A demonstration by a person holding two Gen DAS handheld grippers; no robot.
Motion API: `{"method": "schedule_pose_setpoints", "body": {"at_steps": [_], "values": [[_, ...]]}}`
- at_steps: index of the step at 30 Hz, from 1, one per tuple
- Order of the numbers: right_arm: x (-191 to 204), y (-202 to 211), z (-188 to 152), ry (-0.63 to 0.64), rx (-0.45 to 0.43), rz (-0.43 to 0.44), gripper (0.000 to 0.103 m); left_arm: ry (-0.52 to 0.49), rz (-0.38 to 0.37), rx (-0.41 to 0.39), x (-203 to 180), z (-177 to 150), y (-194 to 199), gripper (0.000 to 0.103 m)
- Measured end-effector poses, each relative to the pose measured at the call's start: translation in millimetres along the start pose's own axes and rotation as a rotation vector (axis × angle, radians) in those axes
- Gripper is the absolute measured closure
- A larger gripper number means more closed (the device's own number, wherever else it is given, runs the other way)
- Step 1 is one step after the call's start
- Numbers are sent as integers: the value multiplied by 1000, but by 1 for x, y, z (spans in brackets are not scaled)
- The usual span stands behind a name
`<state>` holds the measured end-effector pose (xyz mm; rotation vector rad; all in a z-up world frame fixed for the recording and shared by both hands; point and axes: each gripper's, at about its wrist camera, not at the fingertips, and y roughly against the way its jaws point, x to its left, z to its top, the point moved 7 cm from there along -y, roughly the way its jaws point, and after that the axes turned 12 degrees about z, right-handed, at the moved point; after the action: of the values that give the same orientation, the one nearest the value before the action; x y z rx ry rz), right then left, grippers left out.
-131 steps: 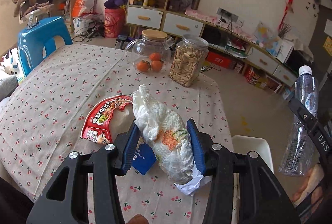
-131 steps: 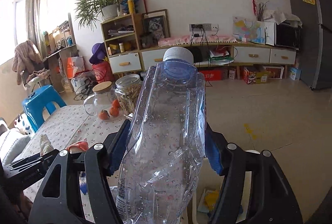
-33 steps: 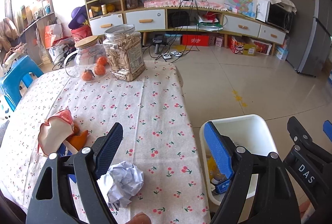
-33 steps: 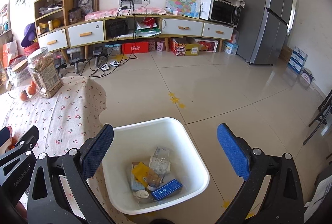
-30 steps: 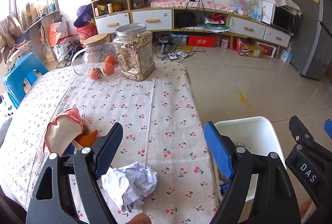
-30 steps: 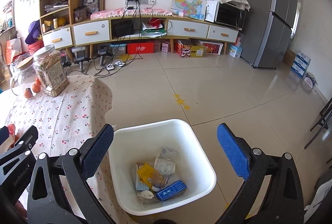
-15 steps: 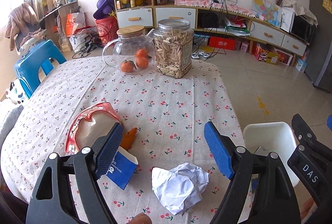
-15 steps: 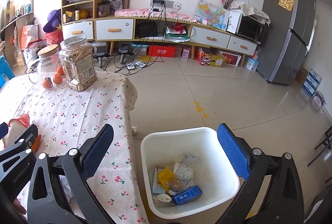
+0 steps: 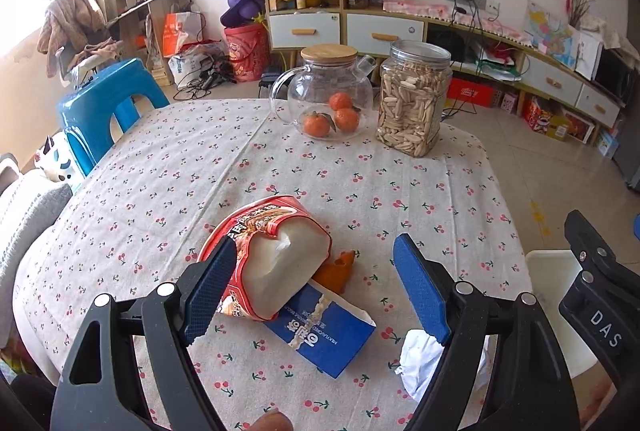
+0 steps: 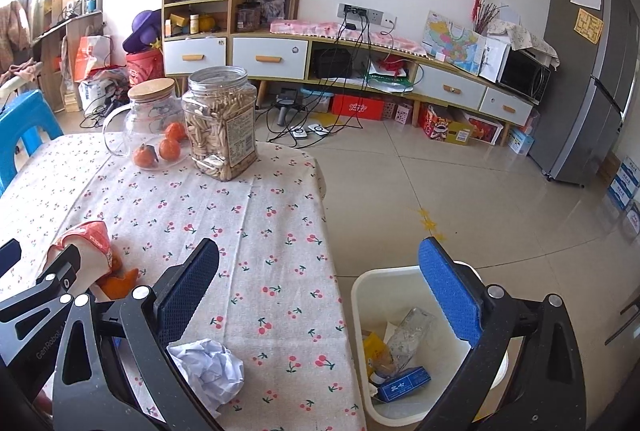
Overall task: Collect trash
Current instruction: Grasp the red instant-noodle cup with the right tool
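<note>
My left gripper [image 9: 316,287] is open and empty, low over the cherry-print table, its fingers either side of a red instant-noodle cup [image 9: 268,259] lying on its side. A blue snack packet [image 9: 328,335] and orange peel [image 9: 338,269] lie by the cup. A crumpled white paper ball [image 9: 420,363] sits at the right finger and also shows in the right wrist view [image 10: 210,369]. My right gripper [image 10: 320,287] is open and empty above the table edge and the white trash bin [image 10: 360,295], which holds a clear bottle [image 10: 408,335] and other trash.
A glass teapot with oranges [image 9: 328,99] and a jar of seeds [image 9: 414,103] stand at the table's far edge. A blue stool [image 9: 100,107] stands to the left. The bin [image 9: 548,271] sits on the floor off the table's right side.
Both grippers swung left from the bin towards the table. The left gripper now frames the noodle cup; the paper ball has shifted to its right finger. Earlier each held trash, now both are empty.
</note>
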<state>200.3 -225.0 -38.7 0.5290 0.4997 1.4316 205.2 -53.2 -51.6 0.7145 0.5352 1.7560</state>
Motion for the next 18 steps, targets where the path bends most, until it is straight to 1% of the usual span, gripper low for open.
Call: {"method": "schedule_pose_setpoints", "body": {"at_steps": [7, 11, 13, 18], "values": [[43, -10, 6, 19, 29, 62, 7, 45, 45, 16, 46, 0, -17, 24], [70, -18, 10, 9, 64, 123, 7, 71, 71, 30, 77, -1, -28, 24], [84, -27, 8, -17, 112, 181, 7, 92, 81, 39, 93, -1, -34, 24], [122, -62, -4, -177, 293, 405, 7, 164, 102, 64, 137, -2, -50, 24]]}}
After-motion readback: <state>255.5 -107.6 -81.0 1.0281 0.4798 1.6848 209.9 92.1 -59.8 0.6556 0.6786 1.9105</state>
